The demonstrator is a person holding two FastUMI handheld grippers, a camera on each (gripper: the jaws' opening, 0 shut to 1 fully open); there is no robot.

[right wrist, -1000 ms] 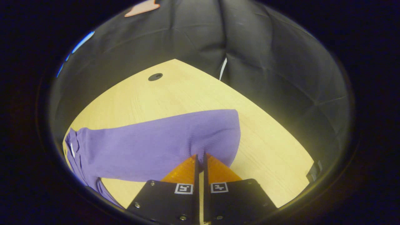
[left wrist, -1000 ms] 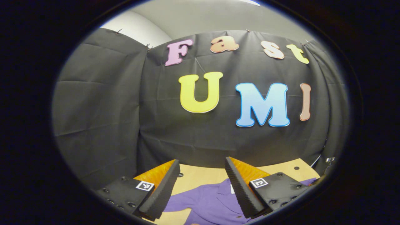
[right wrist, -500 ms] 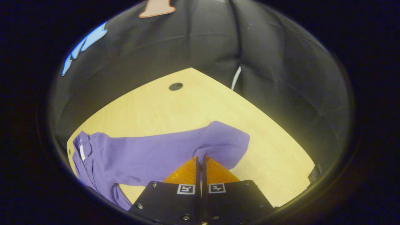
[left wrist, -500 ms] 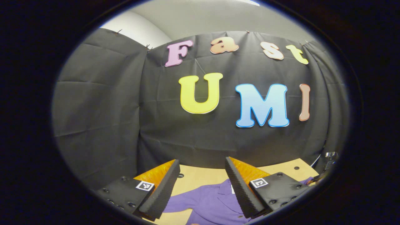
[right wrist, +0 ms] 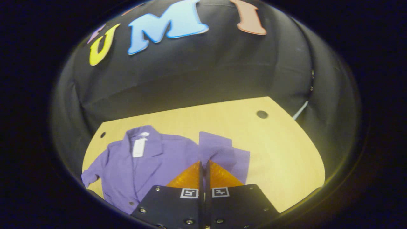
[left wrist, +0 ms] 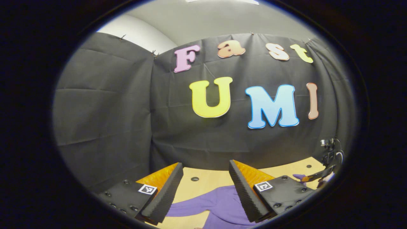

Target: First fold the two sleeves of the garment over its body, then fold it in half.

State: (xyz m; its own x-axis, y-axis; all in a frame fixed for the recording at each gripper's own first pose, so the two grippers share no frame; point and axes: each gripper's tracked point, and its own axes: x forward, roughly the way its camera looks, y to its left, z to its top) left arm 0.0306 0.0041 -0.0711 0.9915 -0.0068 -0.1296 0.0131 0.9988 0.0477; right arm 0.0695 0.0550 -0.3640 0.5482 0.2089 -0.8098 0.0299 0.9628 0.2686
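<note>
Lighting was dim and warm in both views, brightest at centre, falling off hard toward the rims. The wooden table [right wrist: 279,140] took a yellowish cast without glare. The purple garment [right wrist: 159,159] cast a soft shadow under its raised sleeve. Fisheye distortion bowed the table edge and wall seams. The right gripper [right wrist: 203,165] appeared slightly soft close to the lens.

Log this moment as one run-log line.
right gripper: shut on sleeve, lifted toward shirt body | left gripper: open, idle above table | other sleeve: unfolded
</note>
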